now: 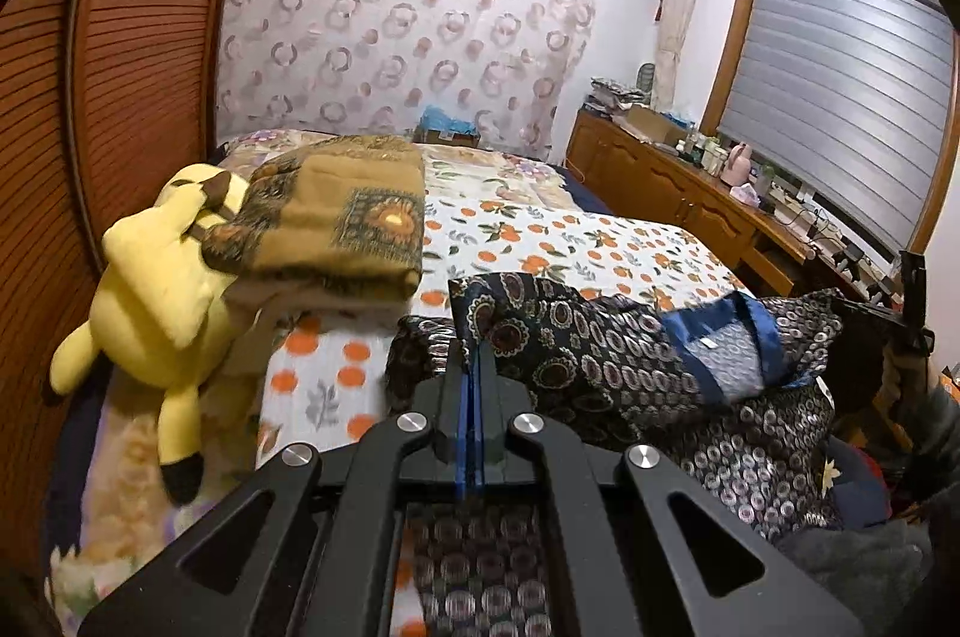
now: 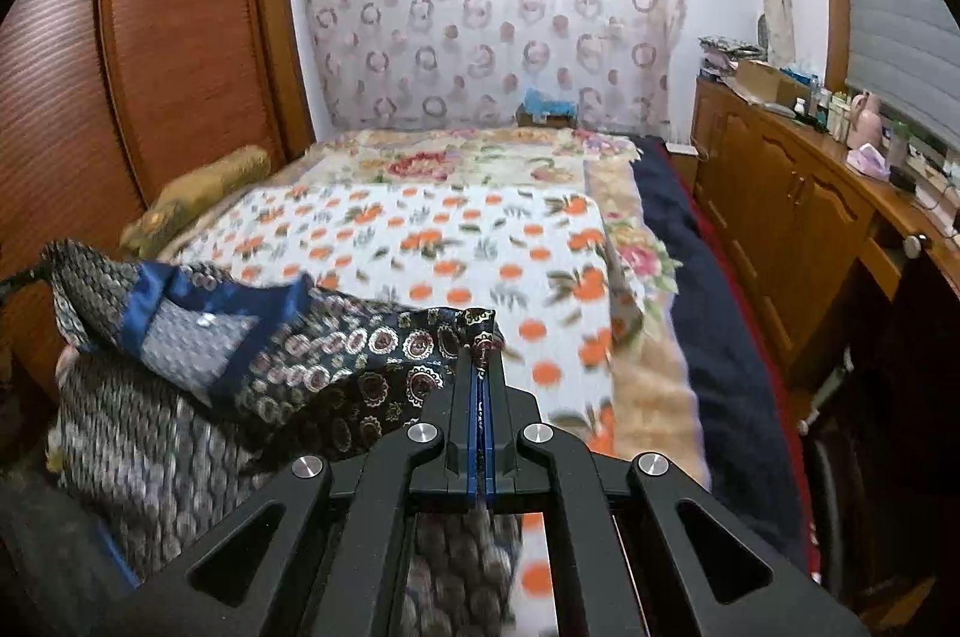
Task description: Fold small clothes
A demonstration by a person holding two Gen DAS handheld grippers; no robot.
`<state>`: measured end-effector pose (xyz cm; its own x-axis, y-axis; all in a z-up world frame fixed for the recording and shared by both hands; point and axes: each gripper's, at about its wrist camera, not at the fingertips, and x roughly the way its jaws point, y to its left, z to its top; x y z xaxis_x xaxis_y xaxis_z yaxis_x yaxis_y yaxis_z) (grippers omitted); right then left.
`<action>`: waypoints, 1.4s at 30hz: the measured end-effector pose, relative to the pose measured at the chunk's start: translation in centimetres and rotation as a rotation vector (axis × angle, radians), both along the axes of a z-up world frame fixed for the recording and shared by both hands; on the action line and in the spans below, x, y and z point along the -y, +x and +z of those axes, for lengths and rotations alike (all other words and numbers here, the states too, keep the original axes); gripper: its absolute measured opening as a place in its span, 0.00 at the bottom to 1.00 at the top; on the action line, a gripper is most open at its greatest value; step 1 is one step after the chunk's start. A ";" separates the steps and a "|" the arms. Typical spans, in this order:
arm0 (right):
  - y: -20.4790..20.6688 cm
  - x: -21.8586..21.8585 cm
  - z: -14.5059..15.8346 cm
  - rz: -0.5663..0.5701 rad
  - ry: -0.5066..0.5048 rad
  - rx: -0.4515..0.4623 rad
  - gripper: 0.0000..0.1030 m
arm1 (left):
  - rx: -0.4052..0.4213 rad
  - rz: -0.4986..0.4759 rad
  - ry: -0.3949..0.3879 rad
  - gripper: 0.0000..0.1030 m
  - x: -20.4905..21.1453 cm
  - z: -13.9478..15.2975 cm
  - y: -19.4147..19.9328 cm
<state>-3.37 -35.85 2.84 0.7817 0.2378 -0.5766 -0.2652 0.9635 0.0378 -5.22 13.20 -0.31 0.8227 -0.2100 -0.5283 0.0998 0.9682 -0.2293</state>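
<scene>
Left wrist view: the bed (image 1: 600, 241) is filling the middle of the frame, and its orange-flowered sheet (image 1: 558, 235) is running from the centre toward the right. A louvred wooden wardrobe (image 1: 120, 66) is occupying the left edge, and a patterned curtain (image 1: 408, 24) is hanging across the upper centre. A wooden counter (image 1: 672, 193) carrying small bottles is standing at the right under a window blind (image 1: 840, 96). A folded brown blanket (image 1: 348, 217) is lying left of centre, with a yellow plush toy (image 1: 162, 301) leaning against it at the left.

The dark patterned garment (image 1: 600, 355), with blue trim at its opening, is hanging bunched across the lower centre and lower right, raised off the sheet. The left hand-held gripper (image 1: 474, 343) is closed on one corner of that cloth at lower centre; fabric is showing pinched between the blue pads.

Right wrist view: the same garment (image 2: 336, 361) is draping across the lower left of the frame. The right hand-held gripper (image 2: 480, 349) is clamped tight on another corner at lower centre, with cloth bunching at its tips. Motion blur is softening the sheet (image 2: 450, 241) and the lower fabric.
</scene>
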 end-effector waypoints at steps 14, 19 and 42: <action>0.7 -1.4 1.7 0.009 -0.036 -0.079 0.06 | -0.100 0.009 0.085 0.22 0.5 -2.8 0.5; 1.1 -2.2 2.7 0.009 -0.064 -0.046 0.42 | -0.086 0.009 0.087 0.46 0.5 -2.3 0.3; 9.6 -5.6 -1.3 0.049 -0.142 -0.144 0.59 | -0.146 -0.025 0.134 0.76 1.0 -3.0 8.4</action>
